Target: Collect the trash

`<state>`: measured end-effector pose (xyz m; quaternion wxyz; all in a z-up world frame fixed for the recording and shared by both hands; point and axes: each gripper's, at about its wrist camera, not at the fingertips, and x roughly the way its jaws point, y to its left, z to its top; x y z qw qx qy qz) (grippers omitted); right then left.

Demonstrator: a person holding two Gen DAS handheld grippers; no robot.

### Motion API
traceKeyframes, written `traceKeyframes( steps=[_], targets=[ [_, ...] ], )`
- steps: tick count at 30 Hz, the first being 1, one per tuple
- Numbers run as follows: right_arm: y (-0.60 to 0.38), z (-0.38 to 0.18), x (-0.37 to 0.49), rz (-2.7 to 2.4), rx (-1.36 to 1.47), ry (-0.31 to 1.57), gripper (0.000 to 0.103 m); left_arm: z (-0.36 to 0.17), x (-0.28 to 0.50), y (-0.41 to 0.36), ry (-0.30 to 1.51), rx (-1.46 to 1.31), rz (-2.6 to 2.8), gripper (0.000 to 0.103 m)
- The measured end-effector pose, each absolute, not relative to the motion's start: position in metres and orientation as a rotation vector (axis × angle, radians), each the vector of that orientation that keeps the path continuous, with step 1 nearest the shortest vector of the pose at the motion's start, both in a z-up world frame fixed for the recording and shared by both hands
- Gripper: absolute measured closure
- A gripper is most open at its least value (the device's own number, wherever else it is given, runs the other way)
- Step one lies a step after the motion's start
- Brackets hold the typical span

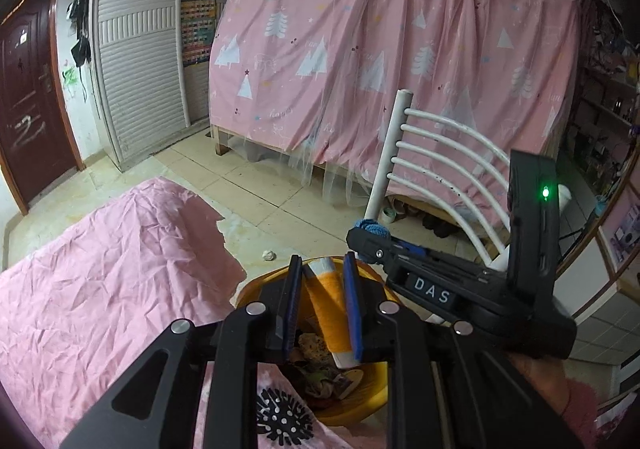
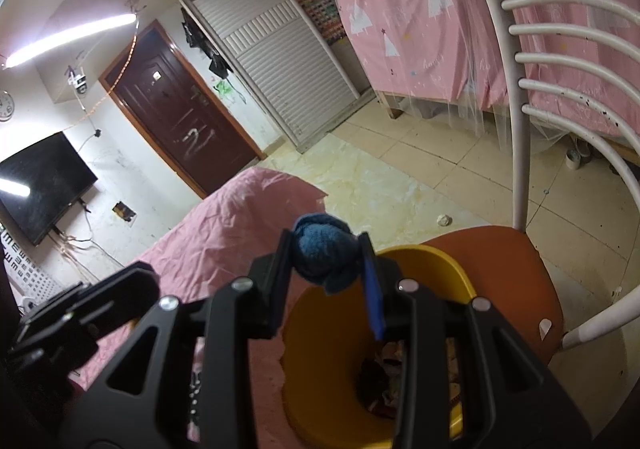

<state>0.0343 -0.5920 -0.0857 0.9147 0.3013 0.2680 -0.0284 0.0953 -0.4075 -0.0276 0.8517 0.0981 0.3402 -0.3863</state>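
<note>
Nearby, white chair (image 2: 520,137); crumpled paper (image 1: 269,255) beyond.

The yellow bin (image 2: 424,261) is half hidden behind the right hand-held gripper (image 2: 328,257); the trash inside it (image 1: 320,377) is a dark, mixed heap, too jumbled to name; the white chair (image 2: 516,97) runs off the picture's right edge; the shelves (image 1: 608,105) are too small and blurry to read.

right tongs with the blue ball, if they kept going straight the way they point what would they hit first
Probably the yellow bin. The right tongs, shut on the blue cloth ball, point downward over its near rim, so the rim or the trash inside likely comes first. Depth is hard to judge in the fisheye view.
</note>
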Motion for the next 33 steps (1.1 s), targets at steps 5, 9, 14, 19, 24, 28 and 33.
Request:
traceKeyframes(
  steps=[5, 9, 14, 19, 24, 28, 33],
  targets=[
    [-0.591, -0.087, 0.034, -0.062, 0.625, 0.556, 0.072, -0.027, 0.1, -0.399, 0.718, 0.182, -0.781, 0.037],
    [-0.586, -0.087, 0.036, -0.063, 0.619, 0.566, 0.071, -0.026, 0.105, -0.386, 0.726, 0.155, -0.757, 0.037],
    [-0.577, -0.085, 0.042, -0.059, 0.596, 0.585, 0.046, -0.019, 0.109, -0.363, 0.714, 0.107, -0.728, 0.037],
    [-0.568, -0.084, 0.045, -0.069, 0.582, 0.593, 0.037, -0.011, 0.111, -0.343, 0.688, 0.078, -0.696, 0.036],
    [-0.553, -0.074, 0.049, -0.046, 0.56, 0.581, 0.033, -0.006, 0.116, -0.325, 0.669, 0.069, -0.652, 0.034],
    [-0.538, -0.064, 0.055, -0.022, 0.531, 0.575, 0.024, -0.001, 0.119, -0.312, 0.649, 0.066, -0.613, 0.032],
    [-0.517, -0.056, 0.067, 0.017, 0.516, 0.583, 0.013, 0.005, 0.121, -0.291, 0.592, 0.089, -0.51, 0.026]
  ],
)
